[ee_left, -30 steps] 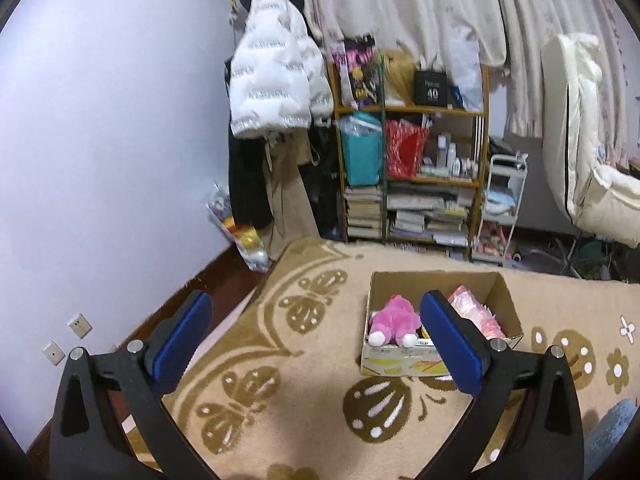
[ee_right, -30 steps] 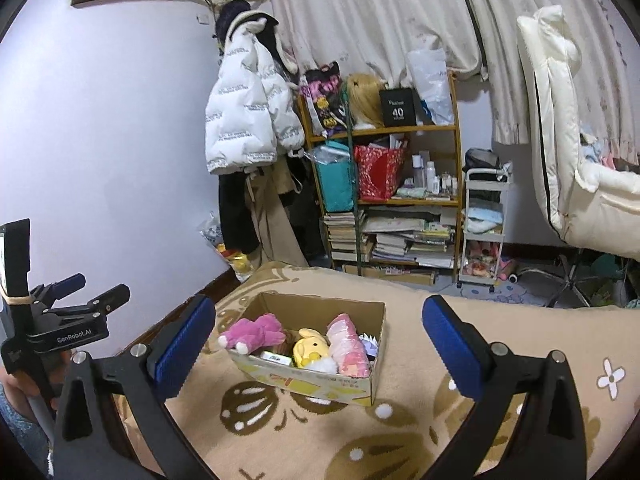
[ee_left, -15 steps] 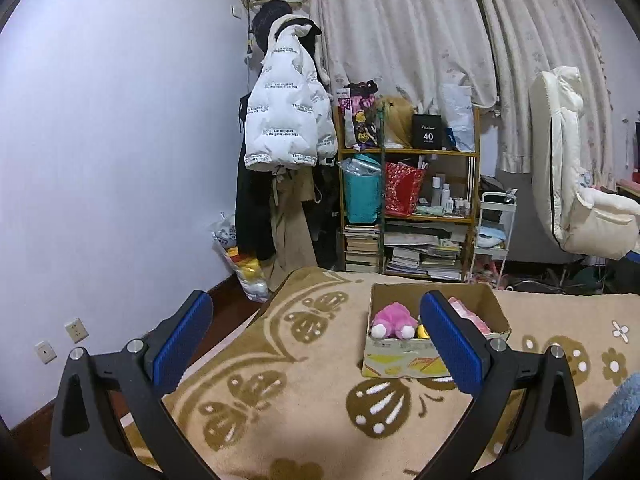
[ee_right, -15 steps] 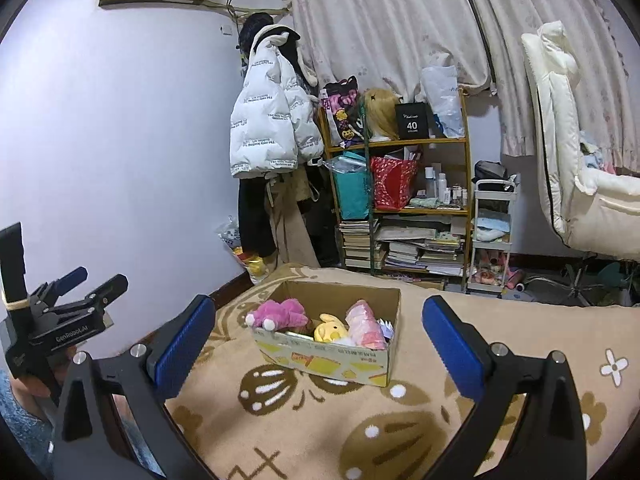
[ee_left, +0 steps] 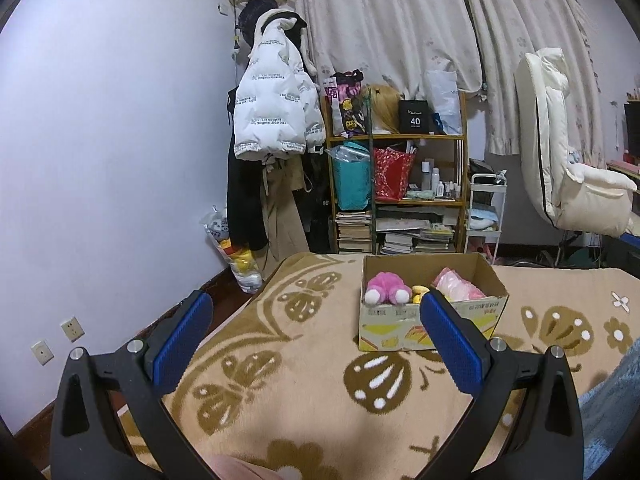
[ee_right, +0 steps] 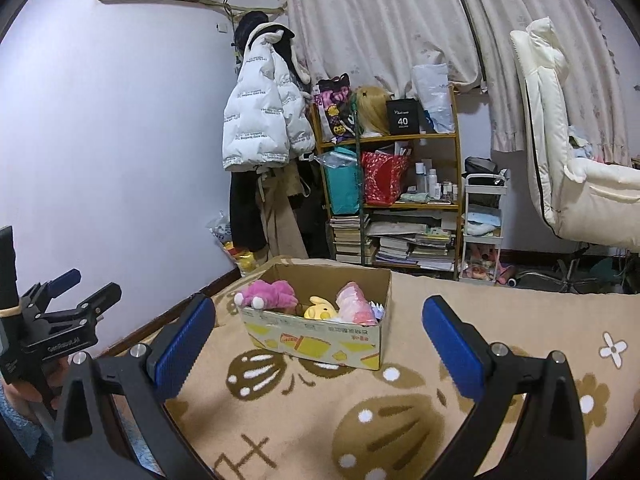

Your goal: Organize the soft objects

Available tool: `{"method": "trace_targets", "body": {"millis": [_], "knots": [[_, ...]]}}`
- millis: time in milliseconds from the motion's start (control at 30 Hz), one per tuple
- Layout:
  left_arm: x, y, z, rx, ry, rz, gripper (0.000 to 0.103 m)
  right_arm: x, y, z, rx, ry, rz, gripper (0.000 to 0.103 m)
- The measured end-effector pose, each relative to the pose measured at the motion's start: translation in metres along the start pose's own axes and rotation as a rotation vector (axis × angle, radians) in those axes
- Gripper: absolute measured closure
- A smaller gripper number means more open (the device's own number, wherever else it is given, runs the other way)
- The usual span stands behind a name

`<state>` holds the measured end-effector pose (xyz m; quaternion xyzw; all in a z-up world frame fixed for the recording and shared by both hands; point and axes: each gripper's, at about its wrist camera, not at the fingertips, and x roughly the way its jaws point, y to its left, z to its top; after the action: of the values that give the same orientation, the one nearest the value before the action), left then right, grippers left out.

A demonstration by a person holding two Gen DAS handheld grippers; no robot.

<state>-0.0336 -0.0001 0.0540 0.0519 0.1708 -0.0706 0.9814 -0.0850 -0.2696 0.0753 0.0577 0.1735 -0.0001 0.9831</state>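
A cardboard box (ee_left: 432,326) (ee_right: 320,336) stands on the beige patterned blanket. In it lie a pink plush toy (ee_left: 386,288) (ee_right: 270,295), a yellow plush toy (ee_right: 320,309) and a light pink soft toy (ee_left: 458,290) (ee_right: 354,307). My left gripper (ee_left: 316,338) is open and empty, held back from the box. My right gripper (ee_right: 318,338) is open and empty, also short of the box. The left gripper also shows at the left edge of the right wrist view (ee_right: 72,300).
The blanket (ee_left: 280,380) (ee_right: 400,420) covers a bed. Beyond it stand a cluttered wooden shelf (ee_left: 400,184), a white jacket on a hanger (ee_left: 272,116), a small white cart (ee_left: 484,216) and a cream chair (ee_left: 568,176). A bag of toys (ee_left: 236,256) sits on the floor.
Both grippers have pulled back and tilted up, so the box looks smaller and farther and more wall shows. Both stay open and empty.
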Motion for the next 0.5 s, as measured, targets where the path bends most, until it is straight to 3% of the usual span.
{"method": "trace_targets", "body": {"millis": [233, 500], "knots": [[0.007, 0.0, -0.012, 0.013, 0.004, 0.035, 0.001, 0.011, -0.005, -0.011, 0.002, 0.036, -0.024, 0.0], [0.023, -0.003, -0.024, 0.025, 0.063, -0.004, 0.001, 0.022, -0.009, -0.021, -0.009, 0.065, -0.067, 0.0]]}}
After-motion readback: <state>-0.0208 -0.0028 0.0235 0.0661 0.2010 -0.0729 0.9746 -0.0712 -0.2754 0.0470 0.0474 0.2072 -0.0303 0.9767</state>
